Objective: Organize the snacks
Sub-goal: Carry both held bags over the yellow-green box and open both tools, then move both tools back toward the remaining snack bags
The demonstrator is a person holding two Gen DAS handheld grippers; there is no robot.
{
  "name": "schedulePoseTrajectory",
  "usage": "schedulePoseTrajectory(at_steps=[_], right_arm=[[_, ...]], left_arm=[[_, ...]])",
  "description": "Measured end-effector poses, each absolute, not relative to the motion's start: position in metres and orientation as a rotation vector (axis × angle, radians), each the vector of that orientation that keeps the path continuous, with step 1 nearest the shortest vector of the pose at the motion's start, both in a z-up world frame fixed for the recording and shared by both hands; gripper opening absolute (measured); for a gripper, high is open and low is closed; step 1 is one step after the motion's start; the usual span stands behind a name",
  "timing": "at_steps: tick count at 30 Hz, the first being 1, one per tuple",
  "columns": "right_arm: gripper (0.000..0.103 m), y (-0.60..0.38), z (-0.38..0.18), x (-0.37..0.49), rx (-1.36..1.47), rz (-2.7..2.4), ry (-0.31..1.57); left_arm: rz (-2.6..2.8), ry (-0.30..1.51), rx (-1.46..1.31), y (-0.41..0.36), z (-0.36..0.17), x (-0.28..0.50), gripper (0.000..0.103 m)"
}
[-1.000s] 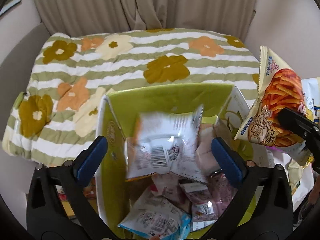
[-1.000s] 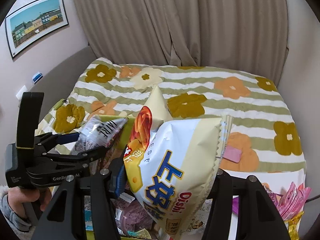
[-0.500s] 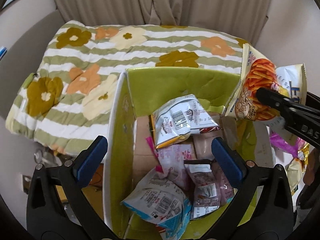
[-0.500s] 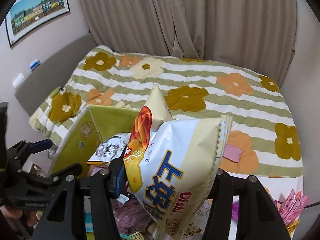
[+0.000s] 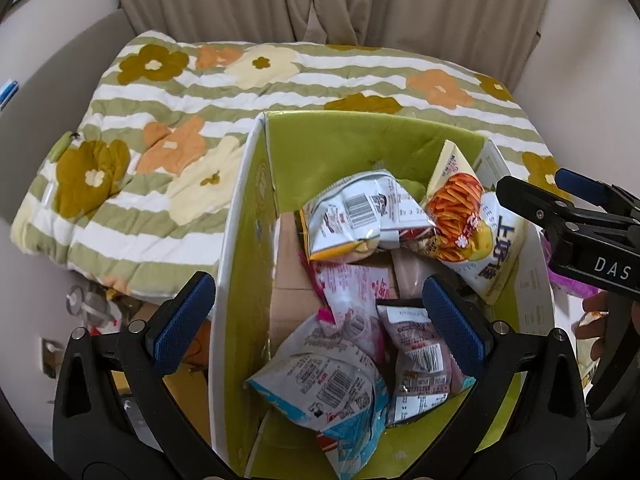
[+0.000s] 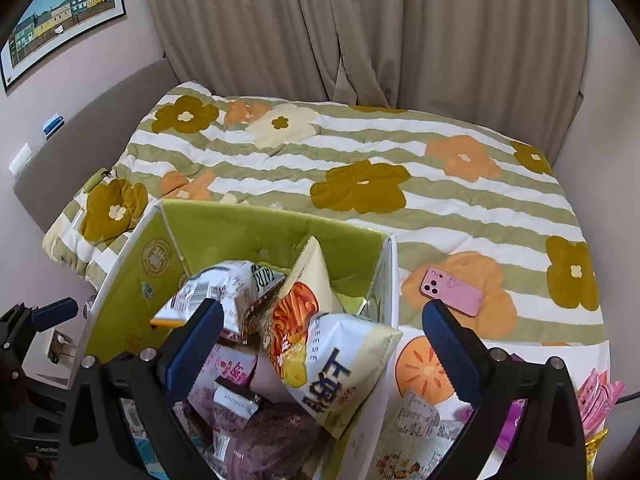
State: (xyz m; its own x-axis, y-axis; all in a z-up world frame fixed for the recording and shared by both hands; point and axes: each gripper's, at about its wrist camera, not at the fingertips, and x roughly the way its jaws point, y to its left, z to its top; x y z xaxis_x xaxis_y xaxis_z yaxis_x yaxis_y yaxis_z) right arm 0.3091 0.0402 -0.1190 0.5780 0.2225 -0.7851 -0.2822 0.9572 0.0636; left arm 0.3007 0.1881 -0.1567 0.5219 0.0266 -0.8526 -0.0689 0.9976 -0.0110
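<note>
Right tool (image 6: pixel 320 344), jaws just opened wide, holds nothing; cheese snack bag (image 6: pixel 340 364) lies in green box (image 6: pixel 256 228), light, crinkly, slippery, crushable: grip its sealed edge. Left tool (image 5: pixel 316 324) open, empty.

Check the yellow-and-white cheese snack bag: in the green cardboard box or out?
In. The yellow-and-white cheese snack bag leans inside the green cardboard box against its right wall; the right gripper, jaws just opened, no longer clamps it.
</note>
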Motion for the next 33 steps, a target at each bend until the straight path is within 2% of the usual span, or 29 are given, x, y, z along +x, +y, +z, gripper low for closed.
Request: schedulePoseTrajectory(at_steps=[19, 33], right_arm=[[0.099, 0.025, -0.067, 0.255, -0.027, 0.257, 0.805], [0.099, -0.106, -0.040, 0.185, -0.004, 0.172, 0.740]], left_arm=[[-0.013, 0.909, 0.016, 0.159, -0.106, 0.266, 0.103], [-0.103, 0.843, 0.004, 0.026, -0.081, 0.227, 0.103]])
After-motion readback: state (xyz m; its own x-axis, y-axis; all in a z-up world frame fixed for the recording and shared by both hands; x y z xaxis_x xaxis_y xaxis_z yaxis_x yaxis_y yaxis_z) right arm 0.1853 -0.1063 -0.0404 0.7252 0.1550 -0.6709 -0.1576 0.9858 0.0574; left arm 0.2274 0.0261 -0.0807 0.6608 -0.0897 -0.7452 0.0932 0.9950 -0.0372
